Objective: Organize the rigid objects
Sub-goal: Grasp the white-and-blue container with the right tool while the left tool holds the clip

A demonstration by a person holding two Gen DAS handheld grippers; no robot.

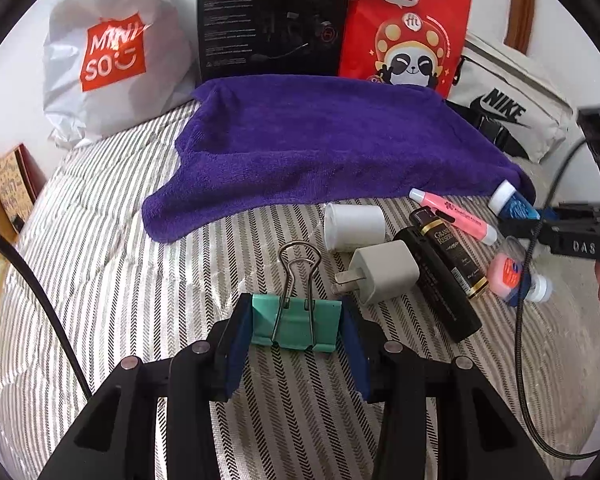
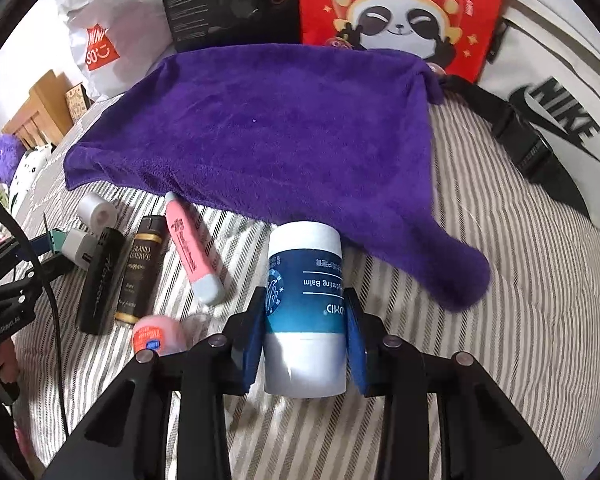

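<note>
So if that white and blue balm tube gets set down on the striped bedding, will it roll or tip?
Lying down, the balm tube would probably roll, since it is round. Standing, it might tip on the soft striped bedding. It looks stiff between the right gripper pads.

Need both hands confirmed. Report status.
Left gripper shut on green binder clip. Right gripper shut on balm tube. Purple towel ahead, bare.
</note>
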